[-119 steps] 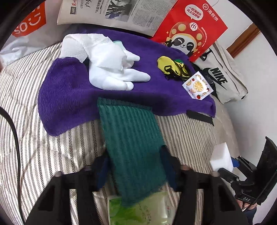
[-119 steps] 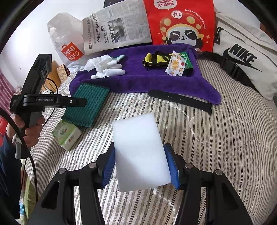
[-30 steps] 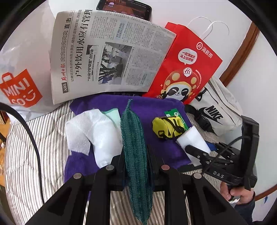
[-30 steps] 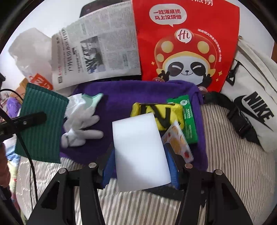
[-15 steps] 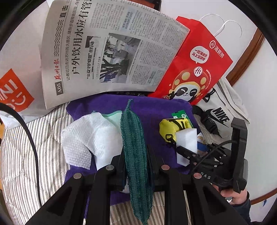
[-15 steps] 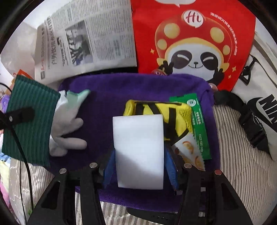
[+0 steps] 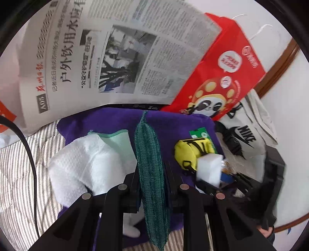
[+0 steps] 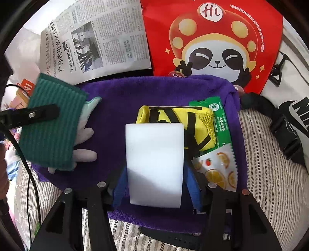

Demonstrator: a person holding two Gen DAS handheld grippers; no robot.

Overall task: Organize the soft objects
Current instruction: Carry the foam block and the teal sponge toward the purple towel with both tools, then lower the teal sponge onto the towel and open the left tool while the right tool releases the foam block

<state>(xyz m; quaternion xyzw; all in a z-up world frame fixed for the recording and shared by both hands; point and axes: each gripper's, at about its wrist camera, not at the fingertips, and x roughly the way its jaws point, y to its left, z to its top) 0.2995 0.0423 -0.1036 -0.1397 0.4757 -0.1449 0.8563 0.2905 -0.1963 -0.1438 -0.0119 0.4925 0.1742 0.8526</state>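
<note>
Two soft items hover over the purple terry towel (image 8: 119, 92) on the striped bed: the left gripper (image 7: 151, 170) pinches a green ribbed cloth pad (image 7: 148, 154) edge-on above the white gloves (image 7: 85, 164), while the right gripper (image 8: 155, 185), fingers opening, releases a white foam sponge block (image 8: 154, 164) beside the yellow mesh pouch (image 8: 200, 123), probably grouping them there.

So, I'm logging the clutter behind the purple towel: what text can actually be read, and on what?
"NIKE": white bag.
"Hi": red panda bag; its Chinese lines are too small to read.
"A05" and "户外饮用水": newspaper; body print is too small to read.
Green packet: print is too small to read.
</note>
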